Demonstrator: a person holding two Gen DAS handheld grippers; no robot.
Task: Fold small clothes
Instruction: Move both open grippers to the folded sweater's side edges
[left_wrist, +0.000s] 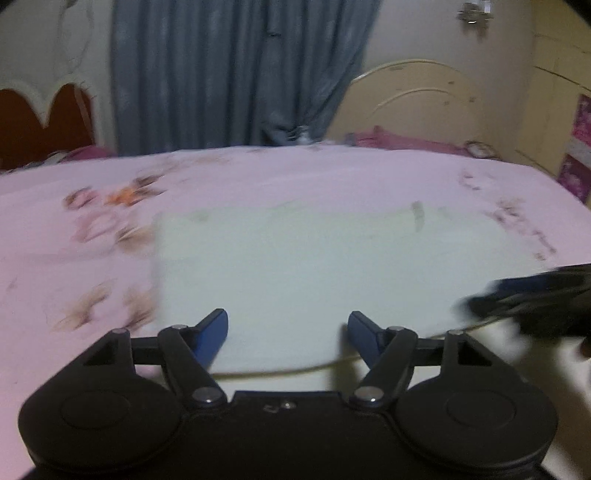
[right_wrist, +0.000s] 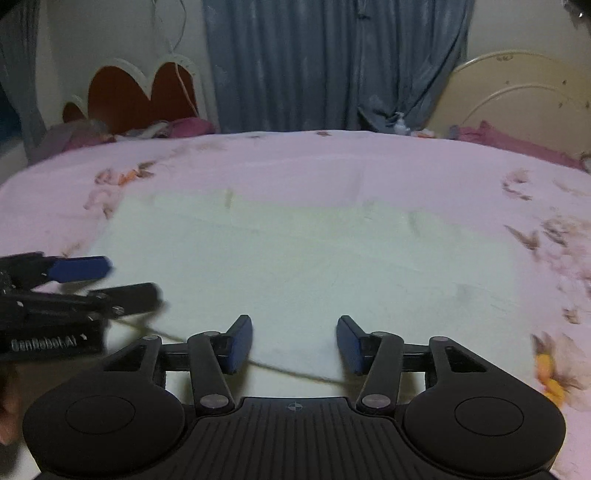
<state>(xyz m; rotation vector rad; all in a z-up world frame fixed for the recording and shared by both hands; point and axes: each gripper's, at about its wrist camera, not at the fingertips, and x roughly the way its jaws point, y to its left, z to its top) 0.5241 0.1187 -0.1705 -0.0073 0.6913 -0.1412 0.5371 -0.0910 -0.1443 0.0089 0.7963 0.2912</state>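
Right wrist view shows the right claw (right_wrist: 294, 343) spread wide and gripping nothing, poised just over the near hem of a pale garment (right_wrist: 295, 266) lying flat on the pink bedsheet (right_wrist: 295, 162) — the left claw (left_wrist: 287, 338), seen from its own camera, is equally wide and empty at the same edge. Judging by this, a fold is about to begin: each claw must drop onto the near edge, pinch it, and carry it toward the far side, near the blue curtain (right_wrist: 332, 62).
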